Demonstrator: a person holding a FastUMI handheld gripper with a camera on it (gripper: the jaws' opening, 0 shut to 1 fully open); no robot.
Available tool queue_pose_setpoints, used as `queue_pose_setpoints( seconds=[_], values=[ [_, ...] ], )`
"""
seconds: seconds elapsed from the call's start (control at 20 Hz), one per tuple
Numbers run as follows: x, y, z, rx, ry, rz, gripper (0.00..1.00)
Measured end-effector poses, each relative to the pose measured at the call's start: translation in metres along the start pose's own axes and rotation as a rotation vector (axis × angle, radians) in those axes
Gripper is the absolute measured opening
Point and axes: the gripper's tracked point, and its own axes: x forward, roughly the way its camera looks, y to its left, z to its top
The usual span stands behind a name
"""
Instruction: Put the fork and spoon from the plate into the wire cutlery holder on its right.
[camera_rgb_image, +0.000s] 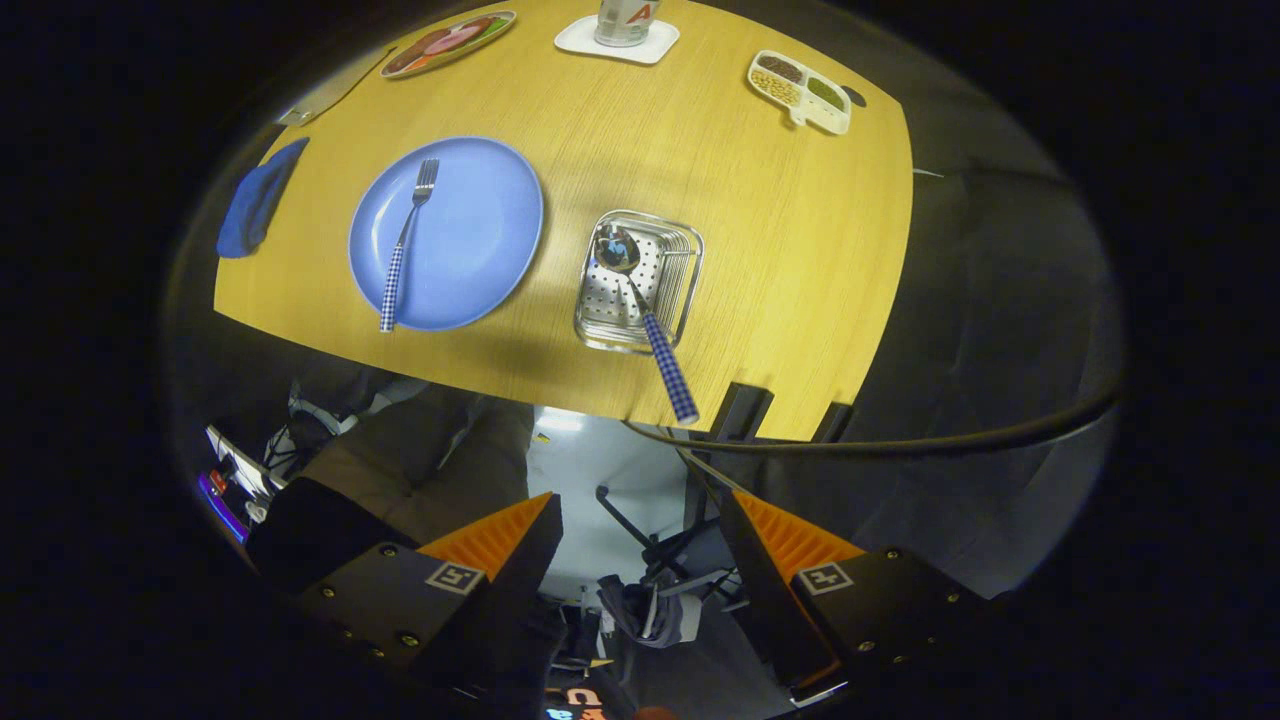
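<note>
The claw (640, 545) is being held high above the near edge of the counter (780, 250), with its two fingers spread apart and nothing gripped between them. The spoon (645, 320) is already lying in the wire holder (640, 280): its bowl is resting inside the basket and its checked handle is sticking out over the near rim, toward the claw. The fork (405, 245) is still lying on the blue plate (470, 240), to the left of the holder, with the tines pointing away and the checked handle reaching past the near rim of the plate.

By judgement, half of the task is being counted as done, and the step in hand is the picking of the fork. To do it well, the claw is probably best lowered over the handle where it is crossing the rim of the plate, because there a small gap is likely being left under the metal. The fingers should be turned so that they are closing across the thin handle, not along it. The plate may be pushed or tipped if it is being pressed on the rim, so a soft descent is advised. When the fork is being carried to the holder, the protruding handle of the spoon should be avoided, as it could be knocked out.
</note>
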Motion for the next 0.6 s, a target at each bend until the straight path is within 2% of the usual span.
queue_pose_setpoints(
  seconds=[0.25,0.45,0.6],
  values=[
    [0.008,0.050,-0.001,0.028,-0.105,0.046,0.98],
    [0.018,0.096,0.018,0.028,-0.210,0.126,0.98],
    [0.016,0.123,0.035,-0.005,-0.228,0.142,0.98]
  ],
)
